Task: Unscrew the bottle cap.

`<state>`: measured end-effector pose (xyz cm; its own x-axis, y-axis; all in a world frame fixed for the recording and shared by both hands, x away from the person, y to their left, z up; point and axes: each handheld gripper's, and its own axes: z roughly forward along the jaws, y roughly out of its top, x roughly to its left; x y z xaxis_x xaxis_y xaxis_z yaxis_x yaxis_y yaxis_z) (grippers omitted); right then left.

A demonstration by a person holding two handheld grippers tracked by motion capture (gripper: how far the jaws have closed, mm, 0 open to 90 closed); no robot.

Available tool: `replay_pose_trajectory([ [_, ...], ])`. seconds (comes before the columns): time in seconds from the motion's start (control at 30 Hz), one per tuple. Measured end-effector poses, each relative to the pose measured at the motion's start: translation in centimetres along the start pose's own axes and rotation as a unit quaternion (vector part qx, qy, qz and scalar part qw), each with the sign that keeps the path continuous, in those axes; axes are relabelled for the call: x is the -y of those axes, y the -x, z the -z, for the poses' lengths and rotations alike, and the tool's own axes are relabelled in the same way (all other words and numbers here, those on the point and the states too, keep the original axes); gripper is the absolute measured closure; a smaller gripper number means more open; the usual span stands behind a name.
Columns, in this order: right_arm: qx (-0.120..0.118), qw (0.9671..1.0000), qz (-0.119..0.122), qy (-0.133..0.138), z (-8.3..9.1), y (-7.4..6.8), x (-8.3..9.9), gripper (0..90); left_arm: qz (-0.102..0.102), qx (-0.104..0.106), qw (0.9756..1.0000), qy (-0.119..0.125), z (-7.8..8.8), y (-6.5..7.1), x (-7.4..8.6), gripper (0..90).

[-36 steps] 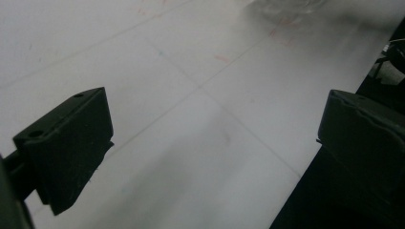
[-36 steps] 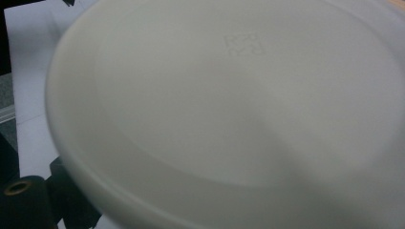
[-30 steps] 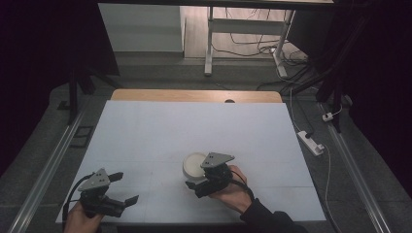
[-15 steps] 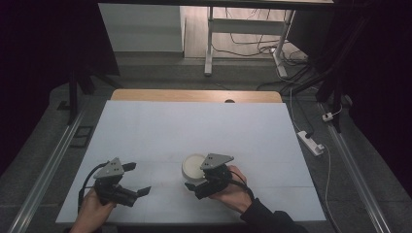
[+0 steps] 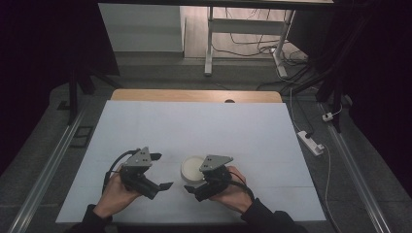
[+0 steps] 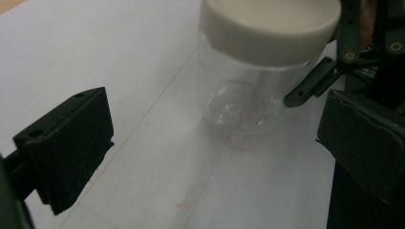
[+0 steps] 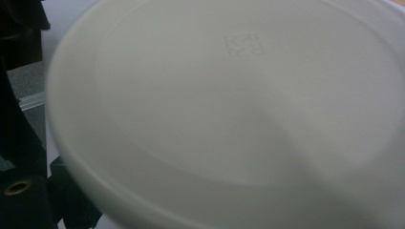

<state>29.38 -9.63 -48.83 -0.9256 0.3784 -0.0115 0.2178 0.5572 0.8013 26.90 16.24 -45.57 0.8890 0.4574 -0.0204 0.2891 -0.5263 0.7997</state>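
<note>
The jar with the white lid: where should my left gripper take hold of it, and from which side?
Probably the clear round body of the jar, below the white lid, coming in level from the jar's left. It stands upright on the table, and the left gripper already faces it with its jaws open. The right gripper sits close against the jar's right side.

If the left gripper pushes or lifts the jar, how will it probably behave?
The jar looks clear and empty, so it is probably light and may slide on the smooth table. Its walls look like rigid plastic, so probably stiff. It stands upright with a wide lid; a low push should slide it, not tip it.
</note>
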Motion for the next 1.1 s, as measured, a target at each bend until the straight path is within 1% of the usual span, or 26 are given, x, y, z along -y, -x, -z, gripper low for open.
replay_pose_trajectory([
  [0.07,-0.003,1.0000,0.000,0.001,0.0,-0.1,0.0,6.4,-0.020,0.008,0.9998,-0.003,-0.5,0.0,-0.6,0.0],
  [0.13,-0.007,1.0000,0.001,0.001,0.0,-0.1,0.0,6.4,-0.032,0.019,0.9993,-0.005,-0.9,-0.2,-1.1,0.0],
  [0.17,-0.009,1.0000,0.001,0.002,0.0,-0.1,0.0,6.4,-0.036,0.022,0.9991,-0.005,-1.2,-0.3,-1.3,0.0],
  [0.23,-0.012,0.9999,0.004,0.002,0.0,-0.1,0.0,6.4,-0.040,0.037,0.9985,-0.002,-1.6,-0.4,-1.7,0.0],
  [0.27,-0.014,0.9999,0.005,0.003,0.0,-0.2,0.0,6.4,-0.040,0.037,0.9985,-0.002,-1.6,-0.4,-1.7,0.0],
  [0.3,-0.016,0.9998,0.005,0.003,0.0,-0.2,0.0,6.4,-0.040,0.058,0.9975,0.006,-1.9,-0.6,-2.3,0.0],
  [0.33,-0.018,0.9998,0.006,0.004,0.0,-0.2,-0.1,6.4,-0.042,0.068,0.9967,0.009,-2.1,-0.6,-2.5,0.0],
  [0.43,-0.024,0.9997,0.009,0.004,0.0,-0.4,-0.1,6.4,-0.060,0.089,0.9942,0.007,-2.6,-0.4,-3.3,0.0],
  [0.5,-0.030,0.9995,0.011,0.005,0.0,-0.4,-0.1,6.4,-0.075,0.105,0.9916,0.005,-3.0,-0.3,-3.7,0.0],
  [0.63,-0.042,0.9990,0.015,0.008,0.1,-0.6,-0.2,6.4,-0.098,0.123,0.9875,-0.001,-3.7,-0.1,-4.2,0.0],
  [0.7,-0.046,0.9987,0.019,0.009,0.1,-0.7,-0.2,6.4,-0.099,0.125,0.9871,-0.002,-4.1,0.0,-4.3,0.8],
  [0.77,-0.051,0.9984,0.021,0.010,0.1,-0.8,-0.2,6.4,-0.103,0.131,0.9860,-0.001,-4.3,0.1,-4.3,2.8],
  [0.83,-0.054,0.9983,0.021,0.010,0.0,-0.9,-0.3,6.4,-0.102,0.137,0.9853,0.000,-4.4,0.1,-4.3,5.6],
  [0.87,-0.054,0.9983,0.020,0.010,0.0,-0.9,-0.3,6.4,-0.100,0.136,0.9857,0.001,-4.4,0.1,-4.3,7.3],
  [0.97,-0.049,0.9985,0.020,0.011,0.1,-0.8,-0.3,6.4,-0.091,0.124,0.9882,0.004,-4.5,0.3,-4.4,7.8],
  [1.1,-0.031,0.9994,0.014,0.009,0.1,-0.7,-0.3,6.4,-0.072,0.091,0.9932,0.001,-4.7,0.7,-4.6,7.9],
])
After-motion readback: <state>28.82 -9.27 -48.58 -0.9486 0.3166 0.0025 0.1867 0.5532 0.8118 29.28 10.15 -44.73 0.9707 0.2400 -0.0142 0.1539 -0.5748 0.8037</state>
